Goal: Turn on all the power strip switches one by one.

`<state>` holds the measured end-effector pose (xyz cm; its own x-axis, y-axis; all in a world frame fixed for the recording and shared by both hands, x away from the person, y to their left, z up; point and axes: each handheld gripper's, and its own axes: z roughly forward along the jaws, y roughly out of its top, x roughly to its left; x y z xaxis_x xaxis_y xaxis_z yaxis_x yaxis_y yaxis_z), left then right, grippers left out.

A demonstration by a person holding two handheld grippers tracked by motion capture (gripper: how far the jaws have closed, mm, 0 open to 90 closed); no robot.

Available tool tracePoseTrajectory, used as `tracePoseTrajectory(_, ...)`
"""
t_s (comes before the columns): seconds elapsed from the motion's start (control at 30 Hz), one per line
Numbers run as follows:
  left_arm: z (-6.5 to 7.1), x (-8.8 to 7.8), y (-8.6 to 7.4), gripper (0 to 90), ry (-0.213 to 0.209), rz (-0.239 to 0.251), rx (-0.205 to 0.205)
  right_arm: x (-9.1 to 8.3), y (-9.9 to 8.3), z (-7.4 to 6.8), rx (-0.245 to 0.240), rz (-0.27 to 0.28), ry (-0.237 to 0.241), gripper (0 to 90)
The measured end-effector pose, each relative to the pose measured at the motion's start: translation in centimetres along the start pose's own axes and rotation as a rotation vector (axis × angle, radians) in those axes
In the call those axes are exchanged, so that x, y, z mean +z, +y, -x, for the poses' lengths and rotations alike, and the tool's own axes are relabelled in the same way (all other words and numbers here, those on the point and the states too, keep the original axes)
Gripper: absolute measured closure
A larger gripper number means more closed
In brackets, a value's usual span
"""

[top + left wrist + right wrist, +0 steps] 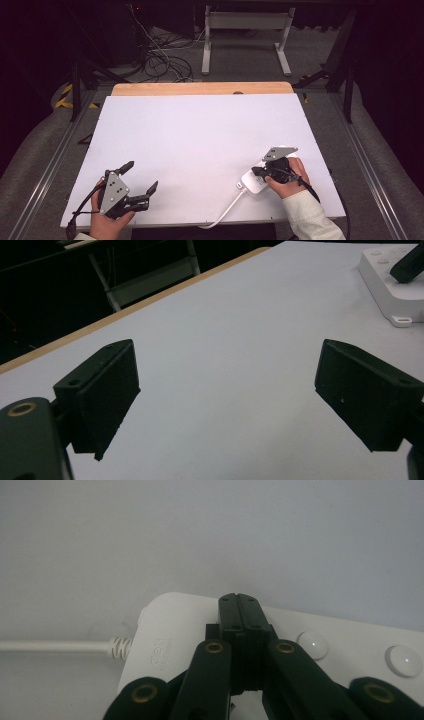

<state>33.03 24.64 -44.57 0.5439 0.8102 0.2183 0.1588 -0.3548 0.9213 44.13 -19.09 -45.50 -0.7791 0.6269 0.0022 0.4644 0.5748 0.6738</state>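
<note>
The power strip (pixel 254 182) is what I am working at: a white block with rounded corners, lying flat on the white table (pixel 200 145) near its front edge, toward the right corner. Its white cord (pixel 222 212) leaves the strip's near-left end and runs down over the table's front edge. In my right gripper view the strip (pixel 185 630) shows faint lettering beside the cord's ribbed collar, and two round white buttons (pixel 312 644) sit on its top to the right of my jaws. My right gripper (pixel 263 171) is over the strip with its jaws brought fully together, faces touching, nothing between them; the tips (pixel 238 611) are low above the strip's top, though I cannot tell whether they press on it. My right hand (pixel 289 176) wraps the gripper just right of the strip. My left gripper (pixel 141 177) is well to the left of the strip, above bare table near the front edge, jaws spread wide and holding nothing. In my left gripper view the strip (pixel 387 287) sits far off at the upper right, past the right jaw.
</note>
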Motion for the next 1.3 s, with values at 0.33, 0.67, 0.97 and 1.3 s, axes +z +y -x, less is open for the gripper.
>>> tracePoseTrajectory(0.33, 0.0, 0.0, 0.0, 11.0, -0.002, 0.0, -0.008, 0.2, 0.4, -0.9, -0.048, -0.029, -0.048, 90.0)
tracePoseTrajectory(0.67, -0.2, 0.0, 0.0, 11.0, 0.003, 0.001, 0.0, -1.6, 0.2, -0.2, -0.015, 0.18, 0.0, 90.0)
tracePoseTrajectory(0.97, -0.1, -0.1, 0.0, 11.0, 0.0, 0.005, -0.009, -3.2, 0.8, -1.0, -0.049, 0.246, -0.014, 90.0)
tracePoseTrajectory(1.3, 0.0, -0.1, 0.0, 10.9, 0.0, 0.005, -0.014, -3.7, 1.1, -1.6, -0.066, 0.275, -0.016, 90.0)
